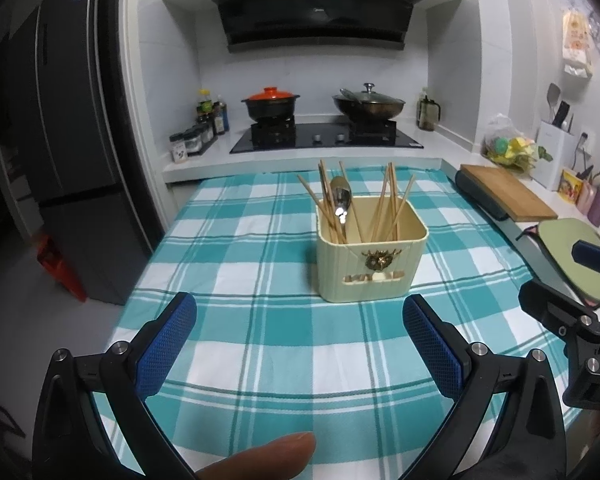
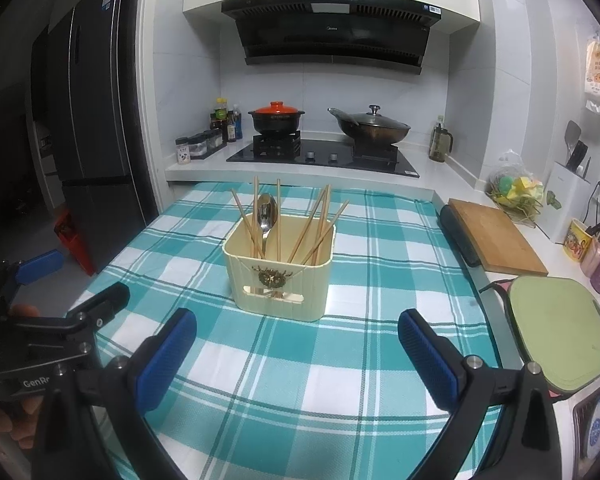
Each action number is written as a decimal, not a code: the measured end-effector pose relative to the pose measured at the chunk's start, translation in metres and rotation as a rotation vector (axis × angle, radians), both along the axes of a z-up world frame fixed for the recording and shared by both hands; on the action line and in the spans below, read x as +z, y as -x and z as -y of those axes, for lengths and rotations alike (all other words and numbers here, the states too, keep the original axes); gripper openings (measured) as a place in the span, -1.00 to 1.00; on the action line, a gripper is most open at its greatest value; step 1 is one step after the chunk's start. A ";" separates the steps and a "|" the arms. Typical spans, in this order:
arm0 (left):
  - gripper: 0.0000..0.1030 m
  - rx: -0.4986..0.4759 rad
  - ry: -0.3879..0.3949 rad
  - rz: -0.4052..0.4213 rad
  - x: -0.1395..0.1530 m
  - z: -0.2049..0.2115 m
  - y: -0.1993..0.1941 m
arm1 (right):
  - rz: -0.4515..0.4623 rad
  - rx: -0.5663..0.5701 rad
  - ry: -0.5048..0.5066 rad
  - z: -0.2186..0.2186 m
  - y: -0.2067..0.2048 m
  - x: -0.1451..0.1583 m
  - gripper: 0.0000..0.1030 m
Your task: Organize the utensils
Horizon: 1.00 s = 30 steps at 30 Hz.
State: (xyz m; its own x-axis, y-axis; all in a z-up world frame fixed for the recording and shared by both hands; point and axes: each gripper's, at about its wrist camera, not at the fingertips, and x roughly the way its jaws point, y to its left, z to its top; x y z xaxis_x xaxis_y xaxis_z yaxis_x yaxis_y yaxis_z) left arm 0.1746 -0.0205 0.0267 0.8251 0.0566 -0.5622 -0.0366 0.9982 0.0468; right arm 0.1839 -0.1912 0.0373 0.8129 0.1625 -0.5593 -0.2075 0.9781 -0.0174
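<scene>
A cream utensil holder (image 1: 370,252) stands on the teal checked tablecloth (image 1: 260,320). Several wooden chopsticks (image 1: 384,208) and a metal spoon (image 1: 340,200) stand in it. It also shows in the right wrist view (image 2: 280,272) with the chopsticks (image 2: 312,228) and spoon (image 2: 266,216). My left gripper (image 1: 300,344) is open and empty, held back from the holder. My right gripper (image 2: 298,352) is open and empty, also short of the holder. Each gripper shows at the edge of the other's view, the right gripper (image 1: 572,300) and the left gripper (image 2: 60,300).
A stove (image 1: 324,136) with an orange-lidded pot (image 1: 270,104) and a wok (image 1: 368,106) stands behind the table. A wooden cutting board (image 2: 496,236) and a green board (image 2: 560,328) lie on the right counter. A dark fridge (image 1: 60,140) stands at the left.
</scene>
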 end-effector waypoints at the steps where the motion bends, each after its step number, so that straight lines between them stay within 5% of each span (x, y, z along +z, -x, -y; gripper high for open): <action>1: 0.99 0.001 -0.003 -0.001 0.000 0.000 0.001 | -0.008 0.003 -0.004 0.000 0.001 0.001 0.99; 30: 0.99 0.014 -0.018 -0.043 -0.002 0.007 0.002 | -0.042 -0.034 0.014 0.001 0.014 -0.001 0.99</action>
State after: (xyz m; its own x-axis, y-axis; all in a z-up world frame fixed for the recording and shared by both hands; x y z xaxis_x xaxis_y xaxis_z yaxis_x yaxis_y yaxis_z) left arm 0.1730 -0.0274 0.0249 0.7995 0.0783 -0.5955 -0.0481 0.9966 0.0665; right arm 0.1698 -0.1920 0.0359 0.7936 0.1271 -0.5950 -0.1753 0.9842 -0.0235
